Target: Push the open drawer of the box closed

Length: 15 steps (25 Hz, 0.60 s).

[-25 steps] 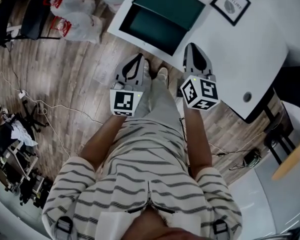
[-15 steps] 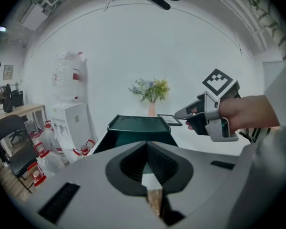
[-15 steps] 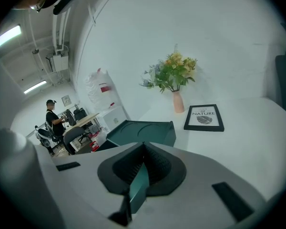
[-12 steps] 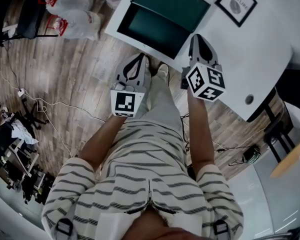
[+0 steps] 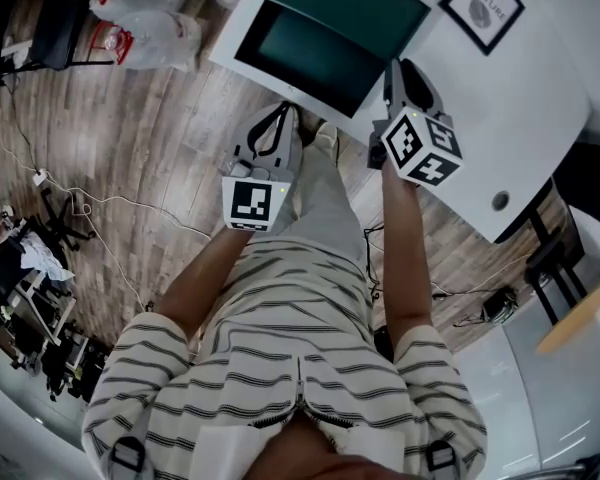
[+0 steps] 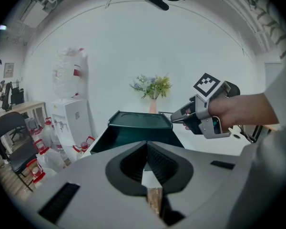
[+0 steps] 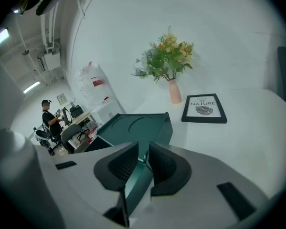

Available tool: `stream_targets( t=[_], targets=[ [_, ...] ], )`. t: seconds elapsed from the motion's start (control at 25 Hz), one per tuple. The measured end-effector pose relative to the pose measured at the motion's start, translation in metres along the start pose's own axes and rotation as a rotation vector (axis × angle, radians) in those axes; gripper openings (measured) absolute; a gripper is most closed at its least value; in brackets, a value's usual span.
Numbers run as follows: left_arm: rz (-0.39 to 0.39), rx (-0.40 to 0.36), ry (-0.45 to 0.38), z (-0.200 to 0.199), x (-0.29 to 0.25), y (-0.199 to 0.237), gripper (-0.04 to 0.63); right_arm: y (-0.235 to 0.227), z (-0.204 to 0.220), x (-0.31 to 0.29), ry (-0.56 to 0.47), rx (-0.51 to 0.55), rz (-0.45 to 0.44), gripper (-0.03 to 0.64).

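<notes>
The open drawer (image 5: 305,60) juts from the dark green box (image 5: 352,3) toward the person at the near edge of the white table (image 5: 520,88), its front running crosswise ahead of both tools, so the push should go straight away, into the box. The right tool (image 5: 403,71) is nearer (jaws just spread, the drawer's green edge in the gap, contact unclear). The left tool (image 5: 278,113), pressed together on nothing, hangs over the wooden floor (image 5: 150,168), short of the drawer.
</notes>
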<state>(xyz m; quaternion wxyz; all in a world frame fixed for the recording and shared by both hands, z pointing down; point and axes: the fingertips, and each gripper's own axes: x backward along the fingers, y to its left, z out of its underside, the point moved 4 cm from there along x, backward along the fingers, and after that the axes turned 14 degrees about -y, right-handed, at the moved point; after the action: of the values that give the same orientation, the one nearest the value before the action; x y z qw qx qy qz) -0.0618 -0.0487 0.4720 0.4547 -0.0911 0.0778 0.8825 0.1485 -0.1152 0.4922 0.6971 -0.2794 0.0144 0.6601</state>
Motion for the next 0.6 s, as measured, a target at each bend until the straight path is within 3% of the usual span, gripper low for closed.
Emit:
stream_targets(
  t=[0.6],
  targets=[
    [-0.014,0.001,0.017,0.009,0.003,0.005,0.000,-0.013,-0.002,-0.028,0.118,-0.054,0.003,0.117]
  ],
)
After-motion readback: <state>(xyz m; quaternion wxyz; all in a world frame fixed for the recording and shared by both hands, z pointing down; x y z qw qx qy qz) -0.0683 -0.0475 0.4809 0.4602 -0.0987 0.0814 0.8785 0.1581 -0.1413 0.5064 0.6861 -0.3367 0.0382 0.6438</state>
